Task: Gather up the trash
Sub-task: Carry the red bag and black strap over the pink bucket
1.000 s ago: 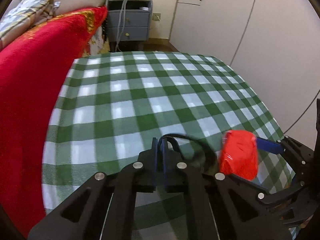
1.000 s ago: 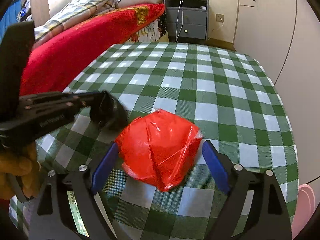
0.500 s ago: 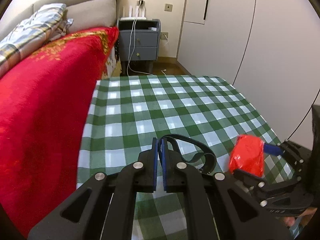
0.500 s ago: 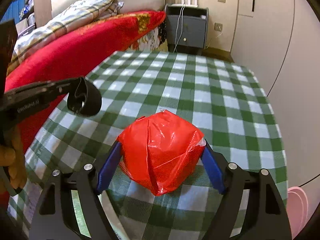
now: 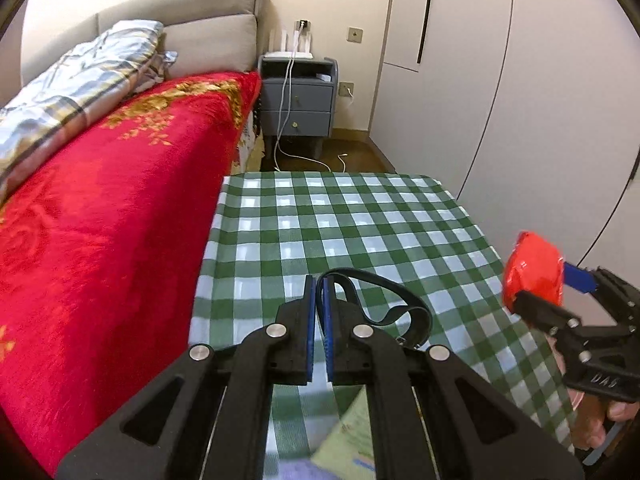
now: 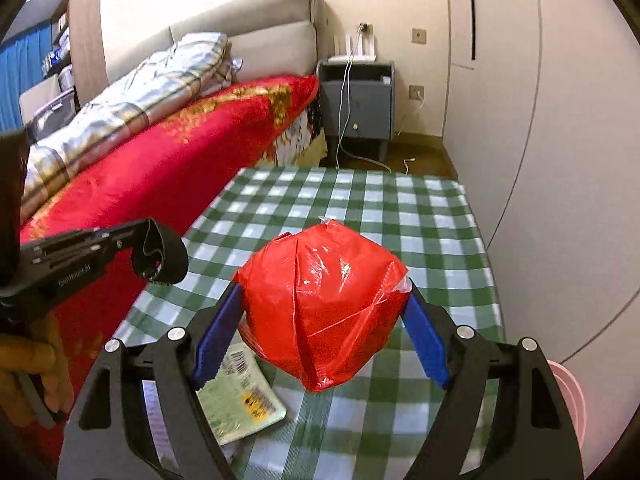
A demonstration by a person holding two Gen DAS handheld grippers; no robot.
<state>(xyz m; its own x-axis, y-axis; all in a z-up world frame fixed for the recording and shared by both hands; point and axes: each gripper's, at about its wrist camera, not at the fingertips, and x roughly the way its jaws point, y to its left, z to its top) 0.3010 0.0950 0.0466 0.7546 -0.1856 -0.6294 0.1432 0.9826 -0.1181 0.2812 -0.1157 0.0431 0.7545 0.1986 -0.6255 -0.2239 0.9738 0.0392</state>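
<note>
Nearest, the right tongs (image 6: 322, 318) are gripping the red plastic bundle (image 6: 322, 304), with both blue pads (image 6: 216, 336) pressing on its flanks and the jaws standing wide because the bundle is bulky. The bundle is roughly round, so no clear long axis is showing; its twisted tip is pointing up and away. It is hanging clear above the bench (image 6: 436, 240), probably for carrying to a bin. Below it, a green printed packet (image 6: 240, 392) is lying flat on the checked cloth, not yet collected.

Beside this, the left tongs (image 5: 318, 292) are standing nearly closed, pinching a black strap loop (image 5: 380, 300). The loop is hanging sideways towards the right tongs, its long axis running across the bench. Further off, the red bed (image 5: 100, 240) is bordering the bench, and a grey nightstand (image 5: 298, 100) is standing against the wall.
</note>
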